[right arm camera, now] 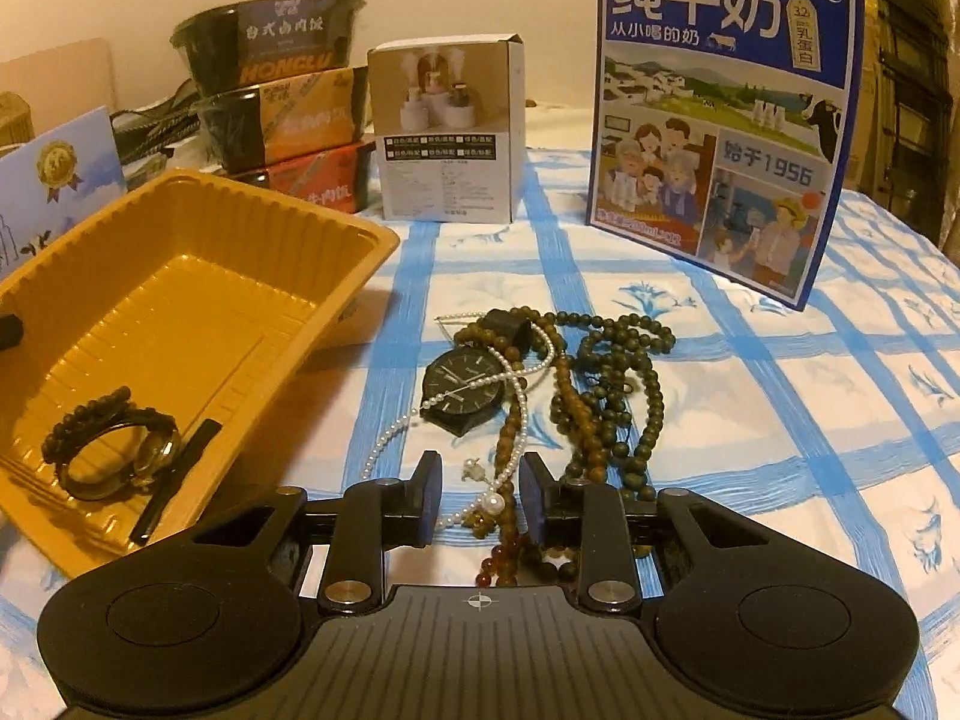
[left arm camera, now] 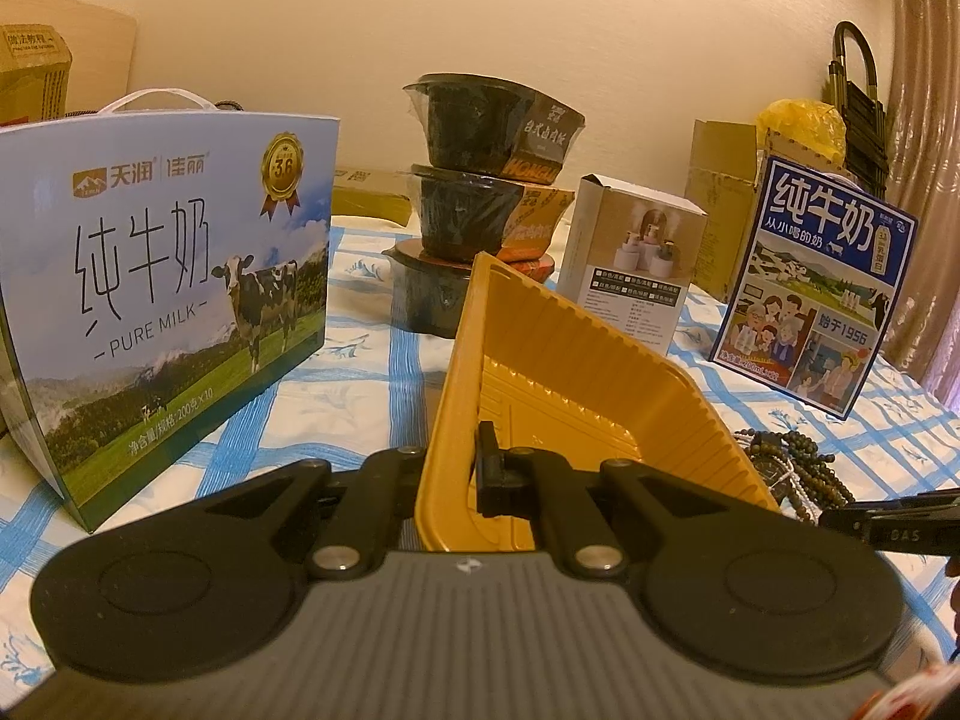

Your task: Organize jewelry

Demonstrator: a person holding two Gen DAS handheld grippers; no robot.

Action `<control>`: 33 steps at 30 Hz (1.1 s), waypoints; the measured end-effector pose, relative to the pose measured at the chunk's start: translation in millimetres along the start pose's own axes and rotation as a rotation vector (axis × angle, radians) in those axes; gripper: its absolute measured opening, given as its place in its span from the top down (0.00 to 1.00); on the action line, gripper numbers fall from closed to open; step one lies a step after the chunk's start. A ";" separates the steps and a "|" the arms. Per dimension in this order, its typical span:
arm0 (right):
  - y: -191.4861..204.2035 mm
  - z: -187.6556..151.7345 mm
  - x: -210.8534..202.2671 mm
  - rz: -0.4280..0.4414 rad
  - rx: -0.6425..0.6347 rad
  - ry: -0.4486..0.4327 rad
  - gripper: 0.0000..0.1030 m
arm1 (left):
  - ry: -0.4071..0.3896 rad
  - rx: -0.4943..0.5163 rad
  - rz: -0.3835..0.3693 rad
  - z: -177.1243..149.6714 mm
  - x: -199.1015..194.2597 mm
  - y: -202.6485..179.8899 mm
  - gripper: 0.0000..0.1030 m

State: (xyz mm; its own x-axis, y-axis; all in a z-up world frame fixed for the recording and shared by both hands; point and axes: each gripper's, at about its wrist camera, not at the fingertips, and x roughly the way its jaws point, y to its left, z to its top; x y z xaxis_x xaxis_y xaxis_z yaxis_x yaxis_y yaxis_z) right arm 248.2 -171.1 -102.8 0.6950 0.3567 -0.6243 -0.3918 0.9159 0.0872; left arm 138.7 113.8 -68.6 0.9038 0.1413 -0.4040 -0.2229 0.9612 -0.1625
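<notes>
The tray (right arm camera: 180,300) sits on the tablecloth (right arm camera: 780,420), left of a heap of bead strings (right arm camera: 606,384) with a watch (right arm camera: 462,387) lying in it. Inside the tray lie a second watch (right arm camera: 120,456) and a bracelet (right arm camera: 84,420). Behind the tray stand stacked bowls (right arm camera: 282,96); right of the tray's far end stand a small box (right arm camera: 447,132) and a milk carton (right arm camera: 720,120).

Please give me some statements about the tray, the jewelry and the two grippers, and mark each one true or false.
1. The left hand-held gripper grips the yellow tray by its rim. True.
2. The tray is empty. False: a watch lies in it.
3. The black-faced watch lies on the cloth outside the tray. True.
4. The right hand-held gripper is shut on the pearl strand. False: its jaws stand open around the beads.
</notes>
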 end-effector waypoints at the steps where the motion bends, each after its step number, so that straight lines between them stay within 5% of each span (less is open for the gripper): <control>1: 0.3 -0.8 1.5 -0.002 -0.004 0.001 0.72 | 0.000 0.001 0.000 0.0 0.0 0.0 0.95; 12: -3.1 -8.3 11.2 -0.022 0.013 0.025 0.91 | 0.000 0.001 0.000 0.1 0.1 0.2 0.95; 18: 2.4 -7.3 0.0 -0.012 -0.029 -0.021 0.92 | 0.000 0.002 0.000 -0.4 0.2 0.5 0.95; 27: 12.4 18.7 -28.7 0.181 0.093 -0.121 0.92 | -0.001 0.003 0.001 -1.4 0.7 0.7 0.95; 33: 44.6 30.4 -19.2 0.286 0.060 -0.113 0.92 | -0.001 0.002 0.000 -2.1 0.7 0.6 0.95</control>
State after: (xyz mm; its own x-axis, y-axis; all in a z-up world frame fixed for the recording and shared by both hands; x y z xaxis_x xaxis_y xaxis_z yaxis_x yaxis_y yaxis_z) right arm 235.7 -131.6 -63.3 0.6259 0.6164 -0.4778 -0.5470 0.7837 0.2944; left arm 138.4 113.9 -70.9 0.9042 0.1419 -0.4028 -0.2226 0.9616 -0.1608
